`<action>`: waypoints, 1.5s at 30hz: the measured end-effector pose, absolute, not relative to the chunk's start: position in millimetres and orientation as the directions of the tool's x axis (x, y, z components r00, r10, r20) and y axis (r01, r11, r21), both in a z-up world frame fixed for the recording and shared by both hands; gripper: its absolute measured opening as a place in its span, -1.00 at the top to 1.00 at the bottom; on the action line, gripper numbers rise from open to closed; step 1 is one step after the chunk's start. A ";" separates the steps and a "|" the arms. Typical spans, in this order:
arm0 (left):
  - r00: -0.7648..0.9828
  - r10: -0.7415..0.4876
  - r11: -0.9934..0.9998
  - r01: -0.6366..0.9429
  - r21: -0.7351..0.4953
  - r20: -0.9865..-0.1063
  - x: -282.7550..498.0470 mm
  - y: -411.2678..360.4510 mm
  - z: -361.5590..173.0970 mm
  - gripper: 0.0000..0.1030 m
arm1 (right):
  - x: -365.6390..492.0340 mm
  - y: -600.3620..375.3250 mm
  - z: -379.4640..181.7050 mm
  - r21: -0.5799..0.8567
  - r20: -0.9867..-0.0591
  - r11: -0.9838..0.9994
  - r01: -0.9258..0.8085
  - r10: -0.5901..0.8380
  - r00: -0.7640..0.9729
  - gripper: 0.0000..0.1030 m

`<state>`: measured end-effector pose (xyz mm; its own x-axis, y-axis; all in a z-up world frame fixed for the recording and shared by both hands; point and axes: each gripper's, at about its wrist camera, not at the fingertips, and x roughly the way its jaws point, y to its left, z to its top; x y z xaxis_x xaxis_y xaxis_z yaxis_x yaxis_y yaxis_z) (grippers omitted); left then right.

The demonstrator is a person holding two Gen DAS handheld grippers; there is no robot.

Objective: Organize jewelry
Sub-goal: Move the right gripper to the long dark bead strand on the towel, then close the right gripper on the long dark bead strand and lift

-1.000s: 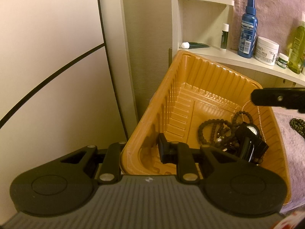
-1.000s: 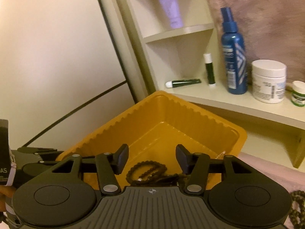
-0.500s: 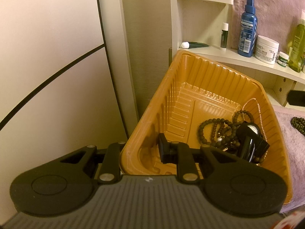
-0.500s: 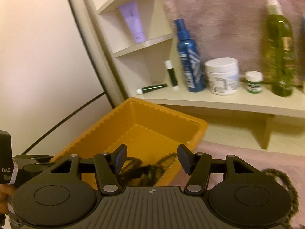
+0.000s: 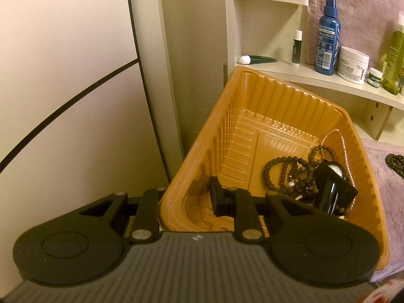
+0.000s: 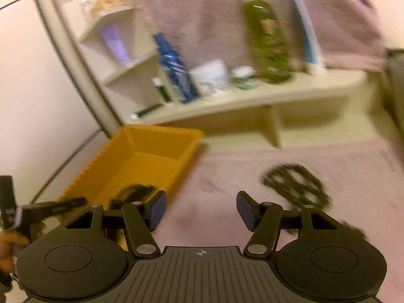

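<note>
An orange plastic tray (image 5: 282, 101) stands tilted at the table's left edge, and my left gripper (image 5: 186, 199) is shut on its near rim, one finger outside and one inside. In the tray lie dark bead bracelets (image 5: 285, 174), a pearl strand (image 5: 344, 151) and a black watch (image 5: 330, 184). My right gripper (image 6: 200, 210) is open and empty above the pink towel (image 6: 227, 176). A dark bead bracelet (image 6: 295, 186) lies on the towel just right of it. The tray also shows in the right wrist view (image 6: 141, 156), to the left.
A cream shelf (image 5: 328, 78) behind the tray holds a blue spray bottle (image 5: 327, 38), a white cream jar (image 5: 353, 64), a green bottle (image 6: 267, 43) and small tubes. A wall panel (image 5: 63, 75) is to the left.
My right gripper has swung right, away from over the tray to above the towel, and its jaws have opened wider. My left gripper keeps its hold on the tray rim.
</note>
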<state>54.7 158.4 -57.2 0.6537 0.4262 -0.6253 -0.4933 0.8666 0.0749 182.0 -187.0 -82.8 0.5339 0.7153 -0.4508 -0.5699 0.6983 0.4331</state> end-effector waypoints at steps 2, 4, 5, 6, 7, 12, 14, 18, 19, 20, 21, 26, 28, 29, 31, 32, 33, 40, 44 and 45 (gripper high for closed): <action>0.654 0.427 0.867 -0.493 0.077 -0.625 54.4 158.2 -57.4 0.61 | 178.8 -201.4 -87.4 0.435 -0.476 0.723 -0.537 0.691 0.544 -0.20; 0.654 0.427 0.867 -0.492 0.078 -0.625 54.0 158.5 -57.8 0.61 | 176.0 -214.3 -91.7 0.418 -0.501 0.762 -0.494 0.647 0.574 -0.20; 0.654 0.427 0.867 -0.492 0.078 -0.624 54.0 158.5 -58.1 0.61 | 175.1 -221.0 -94.1 0.406 -0.514 0.781 -0.476 0.625 0.587 -0.20; 0.654 0.427 0.867 -0.491 0.078 -0.624 53.8 158.6 -58.5 0.61 | 174.6 -226.2 -95.8 0.393 -0.523 0.796 -0.460 0.605 0.600 -0.20; 0.654 0.427 0.868 -0.491 0.078 -0.625 53.7 159.1 -58.7 0.61 | 173.7 -231.3 -97.8 0.376 -0.531 0.815 -0.441 0.579 0.618 -0.20; 0.654 0.428 0.868 -0.490 0.082 -0.623 53.7 158.4 -59.5 0.61 | 173.4 -252.9 -107.3 0.268 -0.560 0.889 -0.370 0.457 0.691 -0.19; 0.655 0.429 0.868 -0.489 0.084 -0.623 53.9 158.2 -60.2 0.61 | 175.5 -255.0 -113.4 0.209 -0.577 0.906 -0.368 0.418 0.702 -0.19; 0.655 0.429 0.868 -0.489 0.084 -0.622 53.8 157.4 -60.2 0.61 | 179.3 -255.7 -127.3 0.158 -0.599 0.916 -0.368 0.385 0.702 -0.19; 0.655 0.430 0.868 -0.489 0.084 -0.622 54.1 156.6 -60.0 0.61 | 179.7 -255.7 -130.2 0.151 -0.597 0.915 -0.375 0.387 0.703 -0.18; 0.655 0.430 0.868 -0.489 0.085 -0.621 54.1 156.4 -60.3 0.61 | 179.9 -254.1 -132.1 0.140 -0.596 0.913 -0.384 0.388 0.703 -0.13; 0.654 0.431 0.868 -0.490 0.086 -0.621 54.1 156.1 -60.2 0.61 | 179.9 -251.8 -134.0 0.118 -0.598 0.913 -0.390 0.380 0.706 -0.05; 0.654 0.430 0.868 -0.489 0.085 -0.622 54.5 156.1 -59.2 0.62 | 181.6 -239.1 -136.3 0.026 -0.594 0.901 -0.434 0.363 0.718 0.86; 0.654 0.431 0.868 -0.489 0.087 -0.622 54.8 155.8 -59.2 0.62 | 184.9 -236.2 -132.1 0.025 -0.593 0.898 -0.439 0.367 0.717 0.86; 0.654 0.430 0.868 -0.489 0.086 -0.622 54.6 156.0 -59.2 0.62 | 186.9 -235.8 -128.9 0.030 -0.583 0.898 -0.439 0.373 0.722 0.86; 0.655 0.429 0.868 -0.490 0.084 -0.622 54.6 156.1 -59.2 0.62 | 191.3 -234.9 -119.0 0.050 -0.552 0.894 -0.446 0.397 0.733 0.86; 0.655 0.429 0.868 -0.489 0.084 -0.622 54.5 156.1 -59.3 0.62 | 193.7 -233.8 -113.7 0.060 -0.537 0.892 -0.448 0.407 0.739 0.87; 0.655 0.429 0.868 -0.489 0.084 -0.622 54.6 156.2 -59.3 0.62 | 197.1 -232.4 -107.6 0.074 -0.521 0.887 -0.455 0.424 0.741 0.87; 0.656 0.426 0.869 -0.487 0.081 -0.623 53.3 156.2 -59.2 0.62 | 224.4 -211.2 -70.0 0.161 -0.425 0.841 -0.516 0.531 0.733 0.86; 0.656 0.426 0.869 -0.488 0.080 -0.623 53.4 156.3 -58.9 0.62 | 243.6 -195.9 -74.7 0.183 -0.453 0.830 -0.527 0.547 0.704 0.86; 0.656 0.425 0.869 -0.488 0.079 -0.624 53.5 156.3 -58.7 0.62 | 248.7 -191.7 -80.9 0.185 -0.478 0.832 -0.523 0.541 0.692 0.86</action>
<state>53.5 156.3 -58.7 0.6558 0.4253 -0.6238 -0.4882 0.8691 0.0793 248.7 -191.7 -80.9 0.6925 0.5407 -0.4776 -0.5226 0.8323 0.1846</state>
